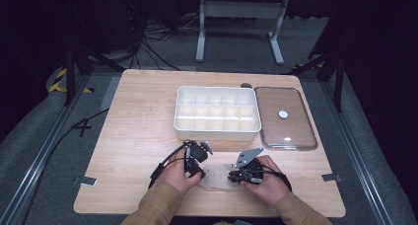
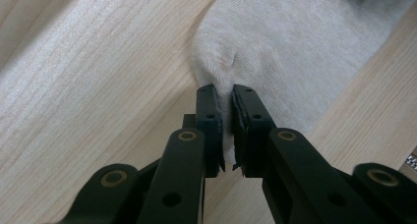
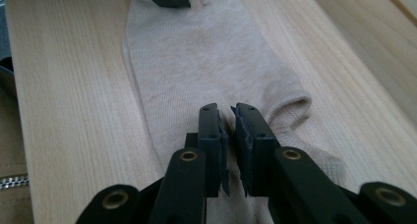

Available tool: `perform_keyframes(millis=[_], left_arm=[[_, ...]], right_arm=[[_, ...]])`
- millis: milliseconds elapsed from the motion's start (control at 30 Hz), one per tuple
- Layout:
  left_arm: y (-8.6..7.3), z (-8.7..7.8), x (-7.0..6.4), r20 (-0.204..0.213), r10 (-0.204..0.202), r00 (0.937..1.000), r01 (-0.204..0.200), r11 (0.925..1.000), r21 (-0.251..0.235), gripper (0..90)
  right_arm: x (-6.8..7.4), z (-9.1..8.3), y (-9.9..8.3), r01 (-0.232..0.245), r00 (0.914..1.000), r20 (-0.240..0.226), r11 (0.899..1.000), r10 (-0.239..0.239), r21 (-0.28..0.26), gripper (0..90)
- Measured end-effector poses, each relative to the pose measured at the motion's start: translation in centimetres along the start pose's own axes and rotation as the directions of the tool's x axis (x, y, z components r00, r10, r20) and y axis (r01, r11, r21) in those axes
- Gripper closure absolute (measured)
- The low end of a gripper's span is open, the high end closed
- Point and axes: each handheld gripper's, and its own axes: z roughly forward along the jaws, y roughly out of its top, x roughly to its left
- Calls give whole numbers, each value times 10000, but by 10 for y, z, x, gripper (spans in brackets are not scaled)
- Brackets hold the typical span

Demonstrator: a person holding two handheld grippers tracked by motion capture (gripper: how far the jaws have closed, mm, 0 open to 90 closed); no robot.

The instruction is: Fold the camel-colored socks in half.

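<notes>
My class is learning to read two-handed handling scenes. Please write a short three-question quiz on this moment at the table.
1. True or false: the left gripper is pinching an edge of the sock.
2. Where does the clear lid lie? A) on top of the tray B) on the table beside the tray C) on the floor
3. Fill in: the right gripper is shut on the pale ____.

Key:
1. True; its jaws are closed with fabric between them.
2. B; it lies flat to the right of the white divided tray, seen from the high view.
3. sock.
</notes>
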Motion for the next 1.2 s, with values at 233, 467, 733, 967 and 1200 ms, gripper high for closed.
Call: perform_keyframes(millis=[233, 467, 733, 967, 1200], left_arm=[[-7, -15, 15, 26, -460, 9989, 460, 9989, -47, 831], [-9, -31, 12, 15, -407, 9992, 407, 9991, -78, 831], [-9, -41, 10, -1, -284, 9996, 284, 9996, -37, 830], [-5, -53, -4, -130, 119, 9998, -125, 9990, -440, 830], [-2, -55, -8, -112, 224, 9997, -229, 9989, -419, 829]], right_arm=[[-12, -28, -7, -583, 9977, 321, 9973, 598, -443, 791], [-17, -25, -13, -876, 9954, 376, 9958, 886, -276, 790], [-15, -25, -11, -776, 9961, 400, 9965, 788, -308, 785], [-13, -23, -11, -738, 9967, 326, 9970, 746, -251, 784], [-15, -17, -16, -861, 9958, 307, 9963, 860, 12, 800]])
